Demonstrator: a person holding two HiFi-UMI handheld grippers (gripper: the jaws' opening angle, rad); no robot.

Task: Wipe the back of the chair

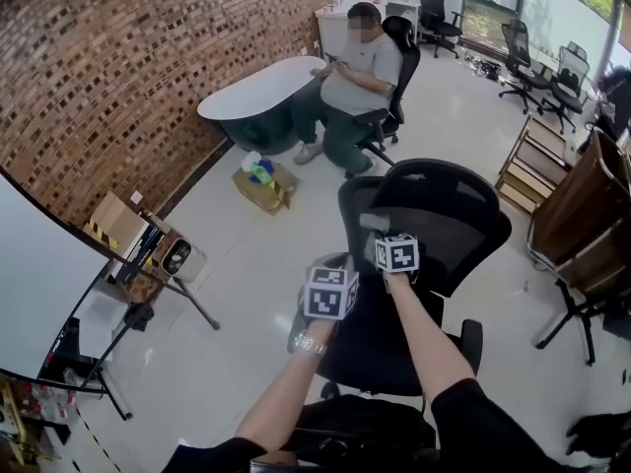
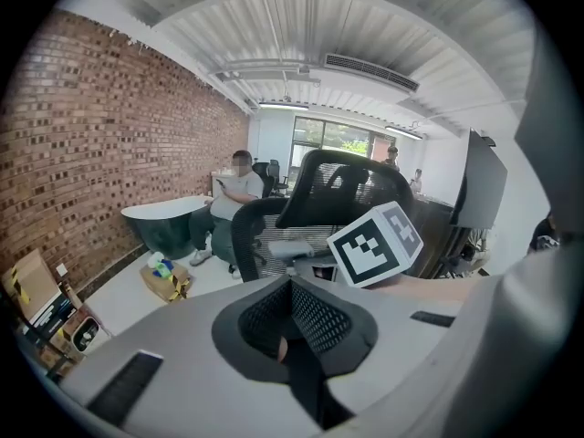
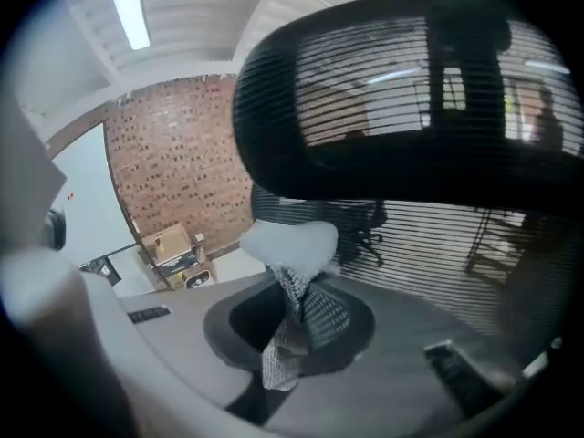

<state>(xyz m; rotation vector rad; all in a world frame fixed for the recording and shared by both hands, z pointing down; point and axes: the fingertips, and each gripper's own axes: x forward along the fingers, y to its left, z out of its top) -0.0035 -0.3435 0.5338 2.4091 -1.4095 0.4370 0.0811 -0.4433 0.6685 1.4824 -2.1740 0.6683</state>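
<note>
A black mesh office chair (image 1: 444,215) stands in front of me, its back turned my way. My right gripper (image 1: 389,236) is up against the chair back, shut on a grey patterned cloth (image 1: 373,223). In the right gripper view the cloth (image 3: 287,245) bunches pale at the jaw tips of that gripper (image 3: 294,310), close under the chair's upper mesh (image 3: 411,108). My left gripper (image 1: 332,276) hovers just left of it, beside the chair. The left gripper (image 2: 292,340) is shut with nothing in it in its own view, which also shows the chair (image 2: 338,185) beyond.
A person (image 1: 360,67) sits on another chair by a rounded table (image 1: 261,87) along the brick wall. A cardboard box (image 1: 264,183) lies on the floor. A tripod (image 1: 148,313) and whiteboard (image 1: 39,284) stand at left, wooden shelves (image 1: 532,161) at right.
</note>
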